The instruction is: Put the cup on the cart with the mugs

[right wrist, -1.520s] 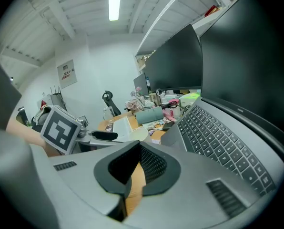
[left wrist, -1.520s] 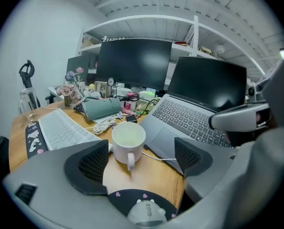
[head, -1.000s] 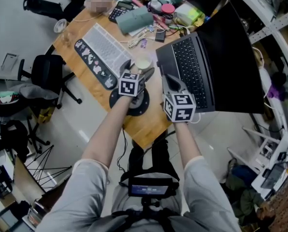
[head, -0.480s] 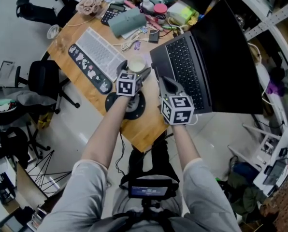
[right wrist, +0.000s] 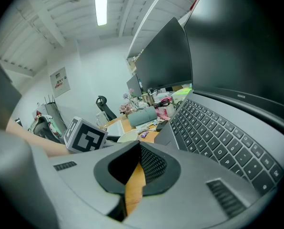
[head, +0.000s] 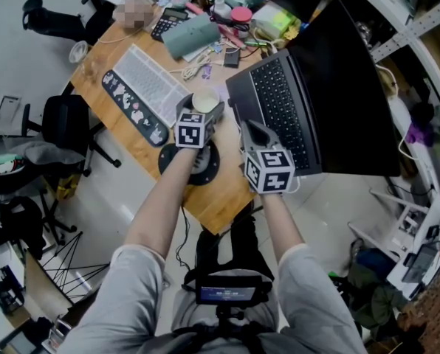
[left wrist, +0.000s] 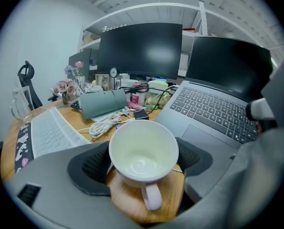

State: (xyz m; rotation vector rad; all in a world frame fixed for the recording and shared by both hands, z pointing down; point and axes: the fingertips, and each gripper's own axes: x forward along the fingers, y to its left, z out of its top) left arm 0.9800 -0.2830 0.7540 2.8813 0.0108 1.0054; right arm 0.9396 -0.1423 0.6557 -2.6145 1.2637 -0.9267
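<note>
A white cup [head: 205,99] with a handle stands upright on the wooden desk [head: 224,194], between the white keyboard and the laptop. My left gripper [head: 204,109] straddles it. In the left gripper view the cup [left wrist: 143,149] sits empty between the two dark pads [left wrist: 96,166], handle towards the camera. The jaws are closing; the rim hides whether the pads touch its sides. My right gripper [head: 249,127] hovers just right of the cup at the laptop's near edge. In its own view the right gripper [right wrist: 138,149] has its tips together and holds nothing. No cart or mugs are in view.
An open black laptop [head: 283,109] lies right of the cup, a white keyboard [head: 145,85] on a patterned wrist mat left of it. Cables, a calculator and bottles crowd the desk's far end [head: 220,17]. A round black disc [head: 194,167] lies under my left wrist. An office chair [head: 71,116] stands left.
Both grippers have moved a little forward over the desk. The left jaws have drawn in around the cup, which has stayed where it was.
</note>
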